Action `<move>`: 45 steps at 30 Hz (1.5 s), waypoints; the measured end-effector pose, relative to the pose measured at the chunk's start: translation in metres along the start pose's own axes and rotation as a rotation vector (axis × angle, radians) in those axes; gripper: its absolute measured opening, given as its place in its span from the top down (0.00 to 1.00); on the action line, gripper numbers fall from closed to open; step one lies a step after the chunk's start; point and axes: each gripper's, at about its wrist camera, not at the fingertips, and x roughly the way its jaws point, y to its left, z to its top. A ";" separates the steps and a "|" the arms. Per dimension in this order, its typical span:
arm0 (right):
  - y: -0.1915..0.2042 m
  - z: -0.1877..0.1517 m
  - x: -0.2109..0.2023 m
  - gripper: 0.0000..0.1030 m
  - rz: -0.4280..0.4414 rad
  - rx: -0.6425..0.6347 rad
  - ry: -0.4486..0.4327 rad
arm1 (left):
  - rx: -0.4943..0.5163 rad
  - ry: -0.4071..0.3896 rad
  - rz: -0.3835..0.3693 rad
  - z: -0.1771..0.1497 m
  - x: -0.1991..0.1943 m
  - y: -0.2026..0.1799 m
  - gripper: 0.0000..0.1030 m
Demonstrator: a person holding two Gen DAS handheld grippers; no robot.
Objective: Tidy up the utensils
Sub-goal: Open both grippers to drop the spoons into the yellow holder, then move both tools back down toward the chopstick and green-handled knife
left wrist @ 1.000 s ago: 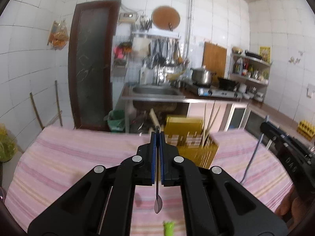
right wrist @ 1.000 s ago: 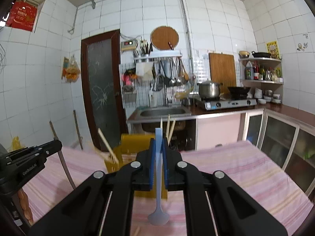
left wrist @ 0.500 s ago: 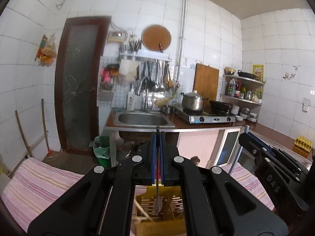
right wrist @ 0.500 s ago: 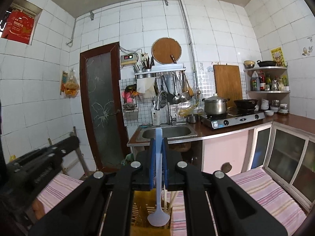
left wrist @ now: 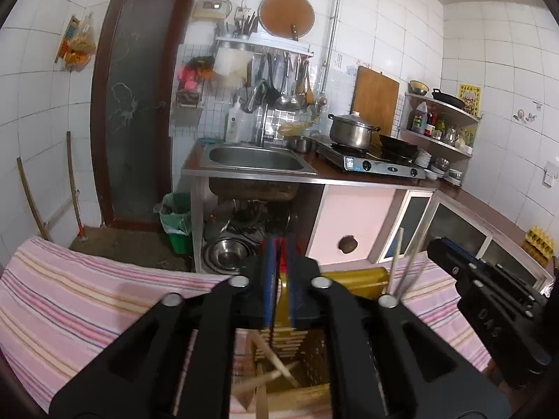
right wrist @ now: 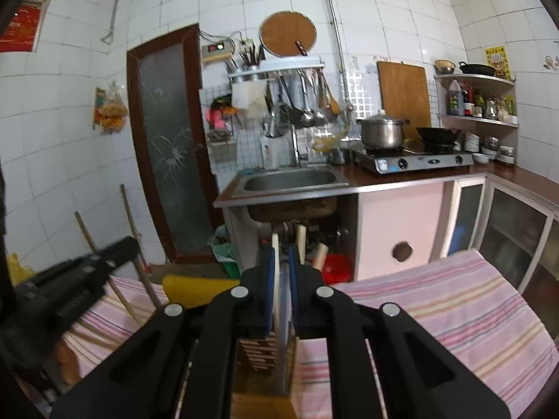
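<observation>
Left wrist: both grippers (left wrist: 279, 279) (right wrist: 281, 279) slightly parted, empty, over one yellow utensil holder (left wrist: 353, 277).

The left gripper (left wrist: 279, 281) hides most of the yellow utensil holder (left wrist: 360, 279); its contents blur below. In the right wrist view the right gripper (right wrist: 280, 281) covers the holder's middle, the pale handle (right wrist: 276, 279) only partly visible
</observation>
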 end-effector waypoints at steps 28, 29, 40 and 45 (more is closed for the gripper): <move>0.027 -0.140 -0.099 0.15 -0.115 -0.047 0.263 | 0.002 0.207 0.229 -0.139 -0.120 0.070 0.05; 0.028 -0.148 -0.096 0.15 -0.119 -0.054 0.276 | -0.001 0.220 0.230 -0.145 -0.118 0.074 0.05; 0.030 -0.182 -0.075 0.15 -0.149 -0.067 0.399 | -0.043 0.377 0.253 -0.184 -0.087 0.087 0.05; 0.037 -0.188 -0.073 0.17 -0.151 -0.074 0.445 | -0.010 0.396 0.275 -0.191 -0.082 0.081 0.05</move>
